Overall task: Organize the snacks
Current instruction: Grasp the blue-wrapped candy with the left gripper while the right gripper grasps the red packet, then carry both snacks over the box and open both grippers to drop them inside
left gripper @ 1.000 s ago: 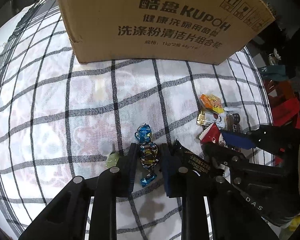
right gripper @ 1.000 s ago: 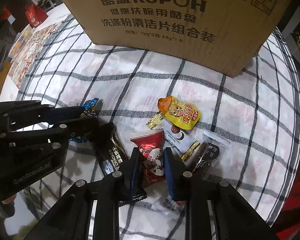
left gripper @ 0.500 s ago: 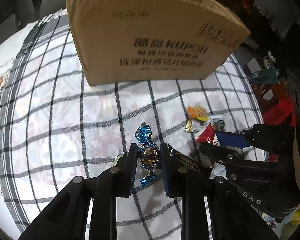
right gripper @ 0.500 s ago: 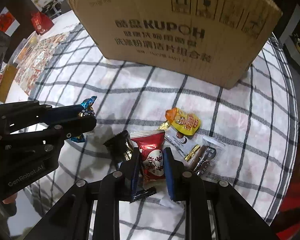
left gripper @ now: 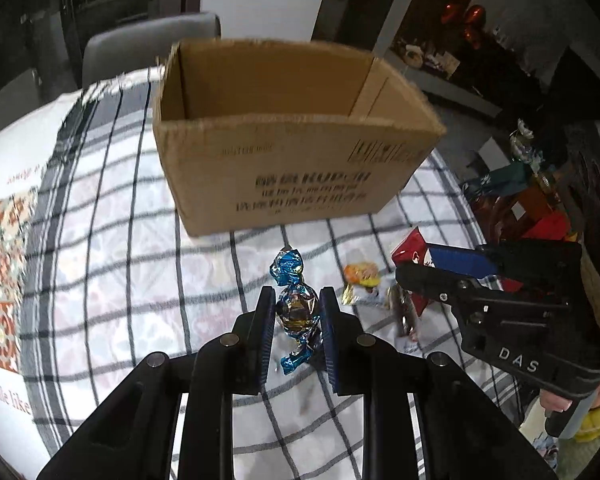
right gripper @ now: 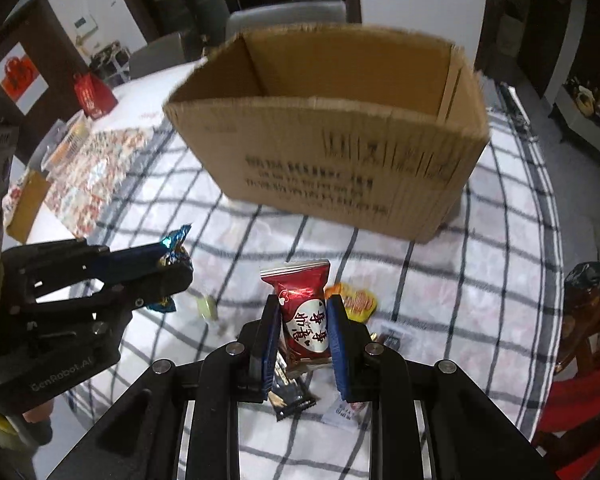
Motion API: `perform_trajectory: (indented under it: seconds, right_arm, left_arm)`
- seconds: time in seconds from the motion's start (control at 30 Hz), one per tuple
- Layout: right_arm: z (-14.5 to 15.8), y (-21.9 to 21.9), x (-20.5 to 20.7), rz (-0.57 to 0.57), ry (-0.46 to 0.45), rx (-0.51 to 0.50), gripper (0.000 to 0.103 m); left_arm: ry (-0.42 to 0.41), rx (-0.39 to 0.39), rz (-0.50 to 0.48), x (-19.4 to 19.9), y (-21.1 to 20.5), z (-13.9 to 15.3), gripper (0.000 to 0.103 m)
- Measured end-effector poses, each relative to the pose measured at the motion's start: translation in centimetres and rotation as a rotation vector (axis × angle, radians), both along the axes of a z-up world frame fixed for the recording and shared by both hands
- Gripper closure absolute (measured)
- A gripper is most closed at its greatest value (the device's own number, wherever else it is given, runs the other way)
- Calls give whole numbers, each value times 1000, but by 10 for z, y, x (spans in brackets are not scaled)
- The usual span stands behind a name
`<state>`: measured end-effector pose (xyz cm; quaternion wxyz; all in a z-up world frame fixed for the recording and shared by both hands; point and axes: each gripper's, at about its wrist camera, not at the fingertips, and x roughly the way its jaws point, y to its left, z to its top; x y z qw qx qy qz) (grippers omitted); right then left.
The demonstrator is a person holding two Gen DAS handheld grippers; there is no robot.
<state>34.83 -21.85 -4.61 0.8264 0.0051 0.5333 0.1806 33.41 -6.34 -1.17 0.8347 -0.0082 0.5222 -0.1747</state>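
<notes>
Above checked counter, before open cardboard box: left tongs clamping blue foil candy, right tongs clamping red snack packet.

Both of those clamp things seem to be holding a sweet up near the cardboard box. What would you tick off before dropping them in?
1. Left hand-held gripper closed on the blue foil candy: ok, both pads press its sides.
2. Right hand-held gripper closed on the red snack packet: ok.
3. Cardboard box open at the top: ok, no flaps cover it.
4. Room inside the box: cannot tell, only the inner walls show, not the bottom.
5. Both snacks above the box opening: not ok, both are short of its near wall.
6. Snacks left on the checked tablecloth: not ok, the orange packet and others remain.
</notes>
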Motion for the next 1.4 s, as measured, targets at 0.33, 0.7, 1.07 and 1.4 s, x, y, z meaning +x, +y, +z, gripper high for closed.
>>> perform_trajectory:
  seconds: [0.33, 0.7, 1.07, 1.4]
  right_arm:
    - [46, -3, 18, -34, -88, 49, 79]
    - [76, -7, 42, -67, -162, 78, 79]
    - [87, -13, 66, -88, -270, 103, 79]
    - [69, -22, 92, -129, -271, 103, 78]
  left_arm:
    - [-97, -19, -4, 13, -3, 49, 80]
    - [-175, -32, 10, 40, -2, 79, 80]
    - [-249, -52, 16, 74, -5, 83, 80]
    - [-308, 12, 34, 105, -13, 65, 80]
